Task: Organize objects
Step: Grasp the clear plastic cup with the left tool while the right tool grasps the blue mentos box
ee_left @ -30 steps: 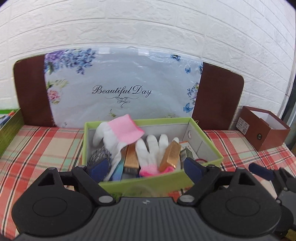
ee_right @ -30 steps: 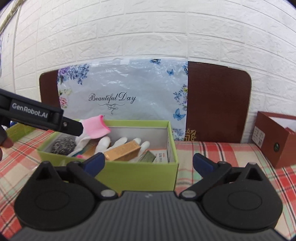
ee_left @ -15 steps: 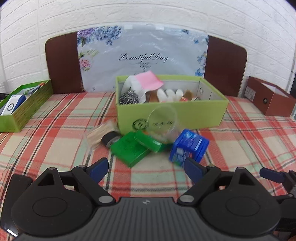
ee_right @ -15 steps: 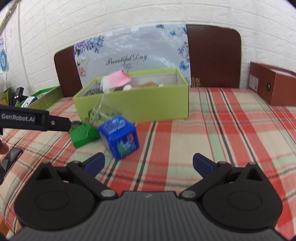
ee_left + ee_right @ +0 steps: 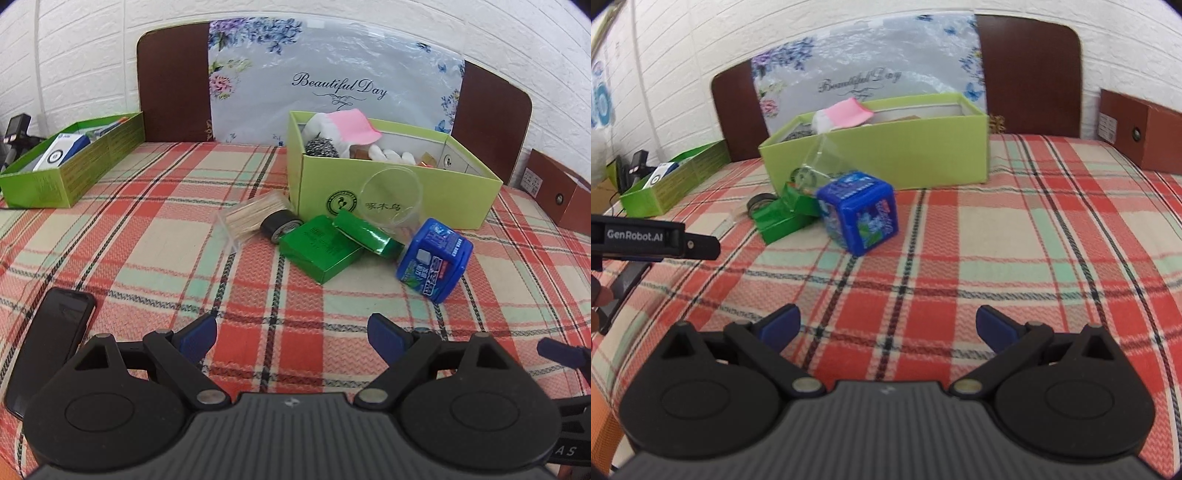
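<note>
A light green box (image 5: 399,199) (image 5: 886,155) holds gloves, a steel scrubber and other items. In front of it lie a blue cube tub (image 5: 434,260) (image 5: 858,216), two green packets (image 5: 319,251) (image 5: 783,218), a clear round lid (image 5: 391,197), a black tape roll (image 5: 280,227) and a clear toothpick box (image 5: 253,218). My left gripper (image 5: 291,338) is open and empty, low over the cloth, well short of the pile. My right gripper (image 5: 886,326) is open and empty, to the right of the left one.
A flat green tray (image 5: 70,166) with a blue-white box stands at the far left. A black phone (image 5: 50,347) lies at the near left. A brown box (image 5: 1141,129) stands at the right. A floral board leans on the brick wall behind.
Both grippers have pulled back and away from the light green box, from right at its rim to well in front of the pile. Both stay open.
</note>
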{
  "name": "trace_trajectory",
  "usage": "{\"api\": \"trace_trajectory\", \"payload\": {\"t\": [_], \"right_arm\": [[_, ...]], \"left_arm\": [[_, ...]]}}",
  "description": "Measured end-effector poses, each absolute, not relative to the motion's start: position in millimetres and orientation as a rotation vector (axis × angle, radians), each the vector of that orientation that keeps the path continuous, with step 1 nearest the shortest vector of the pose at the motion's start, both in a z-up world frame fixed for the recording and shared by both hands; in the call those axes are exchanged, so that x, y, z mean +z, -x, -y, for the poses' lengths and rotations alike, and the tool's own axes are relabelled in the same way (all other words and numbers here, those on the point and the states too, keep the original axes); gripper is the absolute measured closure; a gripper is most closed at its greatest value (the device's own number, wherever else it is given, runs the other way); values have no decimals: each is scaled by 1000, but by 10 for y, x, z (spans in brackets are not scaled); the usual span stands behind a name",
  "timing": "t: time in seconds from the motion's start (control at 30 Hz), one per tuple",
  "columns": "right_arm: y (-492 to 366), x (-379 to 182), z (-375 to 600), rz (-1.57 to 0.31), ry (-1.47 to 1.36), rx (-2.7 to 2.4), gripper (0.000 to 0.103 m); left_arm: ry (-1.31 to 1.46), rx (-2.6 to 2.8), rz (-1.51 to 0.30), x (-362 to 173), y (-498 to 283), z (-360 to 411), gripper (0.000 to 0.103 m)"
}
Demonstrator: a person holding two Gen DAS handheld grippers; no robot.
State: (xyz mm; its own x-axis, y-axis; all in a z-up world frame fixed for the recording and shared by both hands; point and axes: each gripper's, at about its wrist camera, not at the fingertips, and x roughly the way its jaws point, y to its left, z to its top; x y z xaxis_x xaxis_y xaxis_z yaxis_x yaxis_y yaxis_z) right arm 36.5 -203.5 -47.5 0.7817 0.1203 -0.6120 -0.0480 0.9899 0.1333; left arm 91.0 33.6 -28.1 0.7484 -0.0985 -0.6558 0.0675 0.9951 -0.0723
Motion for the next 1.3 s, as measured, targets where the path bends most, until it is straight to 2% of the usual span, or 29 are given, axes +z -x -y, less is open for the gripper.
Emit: {"api": "trace_trajectory", "payload": {"t": [0.37, 0.77, 0.8, 0.83, 0.87, 1.03, 1.1, 1.17, 1.3], "right_arm": [[-922, -355, 1741, -592, 72, 183, 7], [-1535, -580, 1691, -585, 154, 213, 9], [-1549, -594, 1695, -584, 152, 219, 13], [-1551, -604, 1703, -583, 145, 232, 29], [-1551, -611, 1712, -589, 139, 245, 36], [-1367, -578, 1792, -592, 117, 210, 40], [-1241, -575, 1857, -594, 104, 188, 40], [-1113, -572, 1931, -599, 86, 178, 40], [-833, -557, 2059, -607, 53, 158, 40]], "left_arm": [[95, -180, -708, -300, -961, -559, 11], [111, -294, -632, -57, -1065, -451, 11], [102, -311, -623, -40, -1079, -413, 11], [92, -329, -616, -28, -1094, -373, 12], [79, -345, -608, -17, -1114, -323, 13], [20, -411, -577, 5, -1310, -29, 16], [-3, -430, -581, -20, -1446, 131, 21], [-21, -457, -595, -59, -1598, 292, 31], [-37, -419, -585, -102, -1856, 519, 31]]}}
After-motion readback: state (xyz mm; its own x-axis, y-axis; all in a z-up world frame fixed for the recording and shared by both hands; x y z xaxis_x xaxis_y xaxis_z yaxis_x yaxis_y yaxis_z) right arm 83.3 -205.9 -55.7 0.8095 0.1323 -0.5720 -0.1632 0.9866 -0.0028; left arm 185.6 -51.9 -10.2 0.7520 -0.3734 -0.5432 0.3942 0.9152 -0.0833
